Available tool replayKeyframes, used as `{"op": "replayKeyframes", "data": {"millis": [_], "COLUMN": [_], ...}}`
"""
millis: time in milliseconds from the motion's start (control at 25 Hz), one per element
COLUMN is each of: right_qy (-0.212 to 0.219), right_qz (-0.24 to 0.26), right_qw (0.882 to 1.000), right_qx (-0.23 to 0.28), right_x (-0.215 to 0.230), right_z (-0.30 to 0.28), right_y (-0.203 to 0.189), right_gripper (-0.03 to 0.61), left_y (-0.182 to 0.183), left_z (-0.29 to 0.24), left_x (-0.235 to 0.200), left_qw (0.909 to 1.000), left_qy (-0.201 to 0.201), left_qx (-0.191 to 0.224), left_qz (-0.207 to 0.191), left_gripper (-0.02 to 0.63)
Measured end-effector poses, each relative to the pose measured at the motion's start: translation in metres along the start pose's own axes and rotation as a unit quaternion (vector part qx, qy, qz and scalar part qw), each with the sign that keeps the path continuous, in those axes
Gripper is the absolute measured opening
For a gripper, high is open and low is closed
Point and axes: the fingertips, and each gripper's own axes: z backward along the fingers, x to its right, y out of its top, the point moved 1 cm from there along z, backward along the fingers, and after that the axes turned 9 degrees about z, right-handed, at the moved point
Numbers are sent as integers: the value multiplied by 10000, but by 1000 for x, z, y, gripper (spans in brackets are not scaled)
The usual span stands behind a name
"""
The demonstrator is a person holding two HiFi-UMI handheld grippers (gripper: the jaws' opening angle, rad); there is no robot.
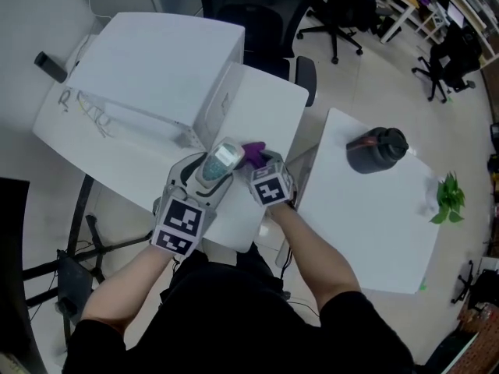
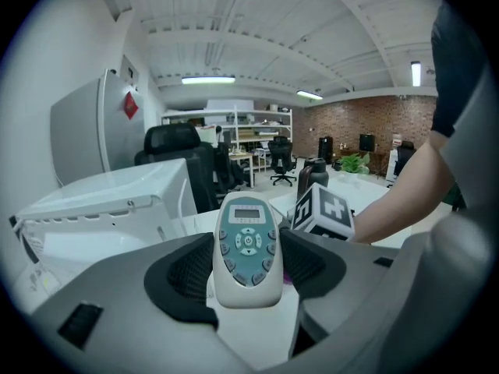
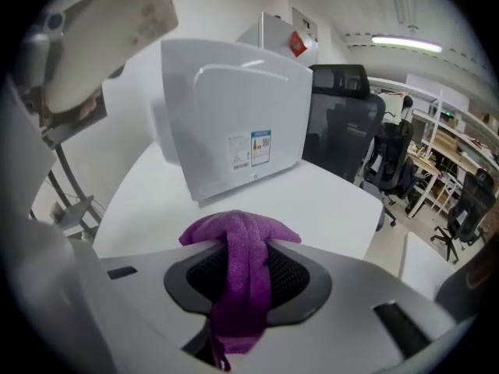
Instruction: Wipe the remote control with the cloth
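Ahead of right jaws, on table (image 3: pixel 148 201): white box (image 3: pixel 226 123), contents not visible. Farther off, beyond left jaws, on second table (image 1: pixel 374 232): black flask (image 1: pixel 376 148), capped.

Left gripper (image 2: pixel 249 275): jaws spread wide, pads pressing both long sides of remote control (image 2: pixel 247 240), buttons up, raised above table.

Right gripper (image 3: pixel 248 275): jaws close together, pinching purple cloth (image 3: pixel 238 236), bunched past tips, tail trailing back between pads. Just beside remote's far end.
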Motion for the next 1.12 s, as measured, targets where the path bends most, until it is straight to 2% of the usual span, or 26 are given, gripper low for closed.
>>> {"op": "replayKeyframes", "data": {"millis": [160,280,400,520,680,840,960,1120], "right_qy": [-404,-869,-1238,-1371,-1096,-620,-390,-672], "right_qz": [-331,-438,-370,-31,576,1039,1295,1634], "right_qw": [9962,9868,9741,9654,9687,9754,9784,9758], "right_qx": [694,1295,1855,2217,2152,1844,1563,1287], "right_x": [0,-4,-33,-81,-151,-199,-213,-198], "right_z": [69,131,197,238,246,231,228,241], "right_y": [29,57,101,140,171,177,168,144], "right_gripper": [126,124,124,124,124,124,124,124], "left_y": [1,-5,-11,-18,-23,-22,-13,-8], "left_z": [33,58,81,99,116,126,132,136], "left_x": [-2,-8,-16,-22,-14,9,33,58], "left_qw": [9985,9951,9888,9818,9706,9547,9458,9350], "left_qy": [-96,-137,-248,-370,-475,-487,-372,-232], "left_qx": [241,421,546,633,685,797,888,997], "left_qz": [-475,-881,-1366,-1752,-2259,-2826,-3101,-3395], "left_gripper": [262,262,261,262,262,261,261,261]}}
